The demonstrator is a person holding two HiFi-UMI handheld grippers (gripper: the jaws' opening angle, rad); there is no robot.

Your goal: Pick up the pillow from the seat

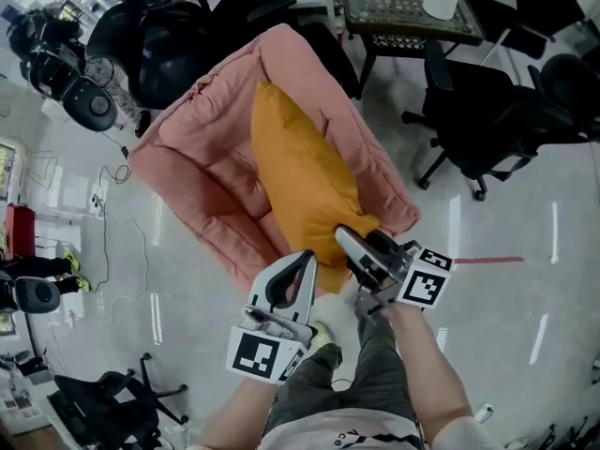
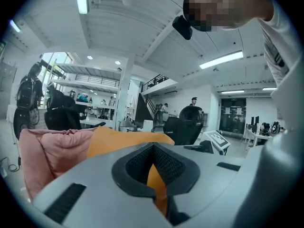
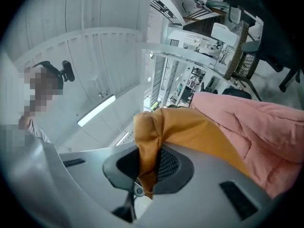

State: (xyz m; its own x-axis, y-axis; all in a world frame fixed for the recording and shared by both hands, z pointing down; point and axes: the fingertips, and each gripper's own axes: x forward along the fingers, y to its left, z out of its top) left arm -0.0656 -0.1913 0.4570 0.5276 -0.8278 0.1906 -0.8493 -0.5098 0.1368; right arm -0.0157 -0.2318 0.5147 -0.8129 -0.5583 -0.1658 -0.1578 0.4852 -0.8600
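Orange pillow [image 1: 300, 172] across pink seat [image 1: 202, 153], near edge clamped in left gripper [image 1: 306, 259] and right gripper [image 1: 347, 239], open floor [image 1: 511, 298] beside

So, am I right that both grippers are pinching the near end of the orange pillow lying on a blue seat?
Not quite: the seat is pink, not blue, as the head view shows. The rest holds: the left gripper and the right gripper both pinch the near end of the orange pillow.

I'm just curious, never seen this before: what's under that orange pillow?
The orange pillow rests on a pink padded seat, whose cushion shows around it. The patch directly beneath is covered, so anything lying there is hidden.
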